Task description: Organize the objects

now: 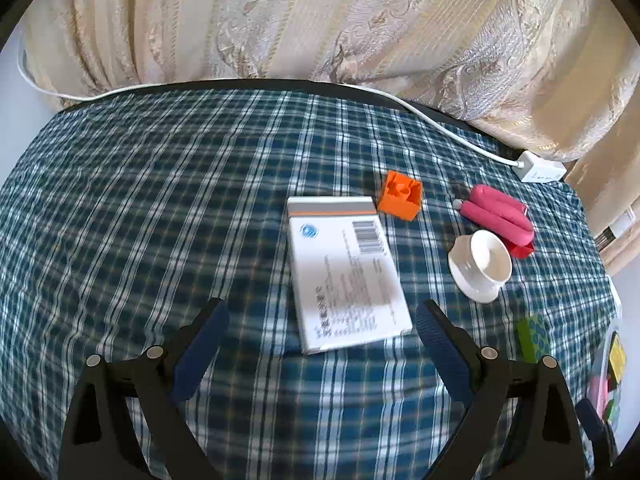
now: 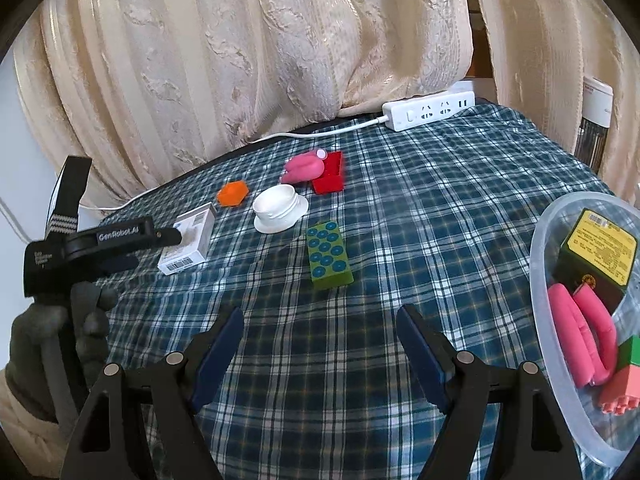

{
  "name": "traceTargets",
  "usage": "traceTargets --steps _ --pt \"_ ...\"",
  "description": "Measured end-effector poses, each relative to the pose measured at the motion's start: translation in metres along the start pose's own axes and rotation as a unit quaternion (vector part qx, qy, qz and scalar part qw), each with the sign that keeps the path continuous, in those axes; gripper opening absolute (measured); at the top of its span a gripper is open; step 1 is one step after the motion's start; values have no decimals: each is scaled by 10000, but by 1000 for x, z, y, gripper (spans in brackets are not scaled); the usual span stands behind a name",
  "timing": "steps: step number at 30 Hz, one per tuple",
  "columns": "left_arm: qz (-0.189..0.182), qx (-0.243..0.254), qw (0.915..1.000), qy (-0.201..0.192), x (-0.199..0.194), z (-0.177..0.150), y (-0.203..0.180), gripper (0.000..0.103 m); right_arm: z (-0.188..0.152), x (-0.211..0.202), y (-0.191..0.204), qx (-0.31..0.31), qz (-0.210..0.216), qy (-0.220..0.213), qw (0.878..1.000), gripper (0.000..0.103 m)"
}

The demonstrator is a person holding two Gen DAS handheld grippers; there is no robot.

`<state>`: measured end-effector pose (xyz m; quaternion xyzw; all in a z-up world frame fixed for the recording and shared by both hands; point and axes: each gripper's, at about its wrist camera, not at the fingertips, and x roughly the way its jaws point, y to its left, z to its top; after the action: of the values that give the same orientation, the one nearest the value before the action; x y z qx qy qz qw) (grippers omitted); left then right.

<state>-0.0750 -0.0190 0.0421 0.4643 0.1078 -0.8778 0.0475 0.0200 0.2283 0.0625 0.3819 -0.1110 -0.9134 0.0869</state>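
White card with a grey-and-orange band at its far end and a barcode on its face made up the flat carton [image 1: 347, 270], which lay at the centre of the left wrist frame on the blue-and-white checked cloth [image 1: 160, 208]. Its long axis ran from the lower middle of the frame up and slightly left, banded end pointing away toward the cream curtain [image 1: 320, 20]. The left gripper [image 1: 322, 316] hung over its near end with its blue-padded tongs spread wide, clear of both long edges and clamping nothing.

An orange block [image 1: 400, 196] sat just beside the carton's far right corner. Farther right, a white screw-neck lid [image 1: 480, 266] lay near a pink curved piece [image 1: 496, 214] that rested against a red block [image 1: 520, 249]. A green dotted block [image 2: 329, 255] lay lengthwise at the middle of the right wrist frame.

The right gripper [image 2: 320, 322] hovered over bare cloth, tongs apart and empty. At the right edge of that frame, a clear plastic tub [image 2: 540, 264] held a yellow-labelled box [image 2: 600, 252], a pink curved piece and coloured blocks. A white power strip [image 2: 428, 111] sat by the curtain at the upper right.
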Motion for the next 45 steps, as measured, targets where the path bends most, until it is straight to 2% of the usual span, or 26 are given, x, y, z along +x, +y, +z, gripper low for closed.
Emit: traceTargets --steps 10,22,25,27,28,29,35,45 --pt "389 132 9991 69 27 13 -10 95 13 10 0 -90 -118 95 9998 82" --pt "581 261 9979 149 50 16 -3 94 30 36 -1 -72 -230 280 9993 82" --pt "514 361 9980 74 50 17 -4 89 33 43 0 -124 -291 291 9991 82" --pt "451 450 9980 -1 48 17 -6 78 34 48 2 -189 -357 308 9987 82" --pt "423 485 9979 -23 47 18 -6 70 35 51 3 -211 -375 328 9985 82" --pt "394 525 9978 -44 46 18 -8 64 36 53 3 -233 -393 337 9984 81" --pt "255 628 9977 -56 42 17 -13 64 35 65 7 -393 -465 467 9971 59" --pt "176 723 9969 -267 21 15 -23 64 36 76 11 -559 -612 495 9953 47"
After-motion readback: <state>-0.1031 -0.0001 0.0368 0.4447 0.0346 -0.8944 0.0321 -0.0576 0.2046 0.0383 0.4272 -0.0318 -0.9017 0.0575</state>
